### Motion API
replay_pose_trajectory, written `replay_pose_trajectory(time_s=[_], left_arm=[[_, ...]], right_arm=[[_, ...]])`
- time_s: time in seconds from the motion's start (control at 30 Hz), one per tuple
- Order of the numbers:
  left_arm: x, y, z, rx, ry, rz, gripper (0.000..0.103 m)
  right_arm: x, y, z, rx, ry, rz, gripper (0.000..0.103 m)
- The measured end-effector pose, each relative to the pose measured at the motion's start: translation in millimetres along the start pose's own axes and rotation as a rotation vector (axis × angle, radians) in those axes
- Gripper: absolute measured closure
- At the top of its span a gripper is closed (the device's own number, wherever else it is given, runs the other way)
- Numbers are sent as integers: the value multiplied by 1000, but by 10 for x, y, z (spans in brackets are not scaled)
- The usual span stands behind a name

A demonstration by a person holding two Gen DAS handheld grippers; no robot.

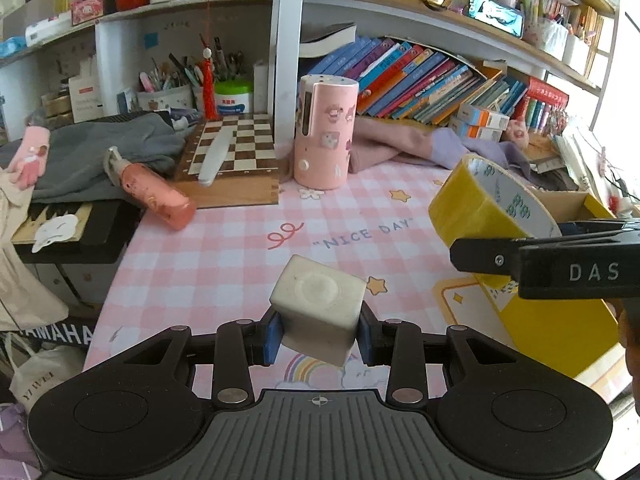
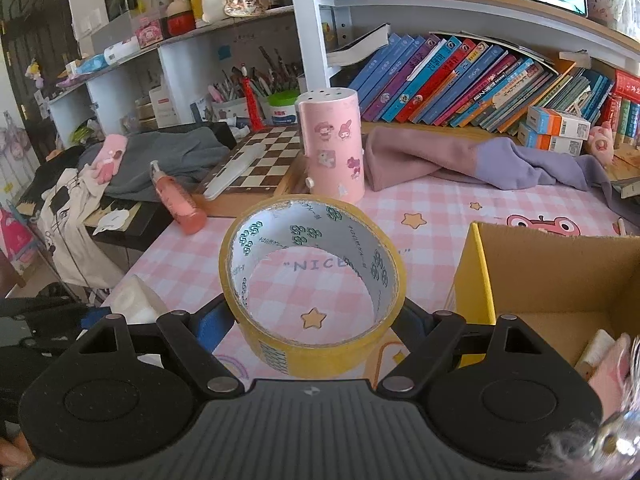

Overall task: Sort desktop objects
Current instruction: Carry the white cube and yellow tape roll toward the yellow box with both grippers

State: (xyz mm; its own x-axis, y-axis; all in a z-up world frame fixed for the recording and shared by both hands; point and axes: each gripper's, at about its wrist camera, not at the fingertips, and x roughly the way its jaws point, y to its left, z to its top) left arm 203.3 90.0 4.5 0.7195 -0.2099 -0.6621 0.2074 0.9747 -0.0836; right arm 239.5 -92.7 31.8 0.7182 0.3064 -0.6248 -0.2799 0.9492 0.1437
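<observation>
Care is what we are needing now: our left gripper (image 1: 319,334) is pinching the white cube (image 1: 319,307) above the pink mat (image 1: 224,240), our right gripper (image 2: 316,320) clamping the tape roll (image 2: 312,280) beside the cardboard box (image 2: 560,276), so we are keeping both grips level.

- 1 white cube (image 1: 318,308), gripped between the pads of the left gripper (image 1: 319,334).
- 1 roll of yellow tape (image 2: 312,284), clamped in the right gripper (image 2: 316,320).
- 1 yellow cardboard box (image 2: 476,276), just right of the right gripper.
- 1 pink cylinder (image 1: 325,132) with stickers, ahead of both grippers.
- 1 pink spray bottle (image 1: 154,192), lying ahead and left of the left gripper.
- 1 chessboard (image 1: 236,148), beyond the bottle.
- 2 orange-and-white cartons (image 2: 556,130), stacked, far ahead and right of the right gripper.
</observation>
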Motion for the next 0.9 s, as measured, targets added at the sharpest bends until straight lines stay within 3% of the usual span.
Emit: replay_pose_trajectory(time_s=[0.33, 0.9], left_arm=[[-322, 21, -208, 18, -11, -13, 67], [-1051, -57, -620, 60, -46, -102, 67]], right_arm=[[-243, 210, -239, 2, 2, -10, 21], [-852, 590, -842, 17, 5, -52, 21]])
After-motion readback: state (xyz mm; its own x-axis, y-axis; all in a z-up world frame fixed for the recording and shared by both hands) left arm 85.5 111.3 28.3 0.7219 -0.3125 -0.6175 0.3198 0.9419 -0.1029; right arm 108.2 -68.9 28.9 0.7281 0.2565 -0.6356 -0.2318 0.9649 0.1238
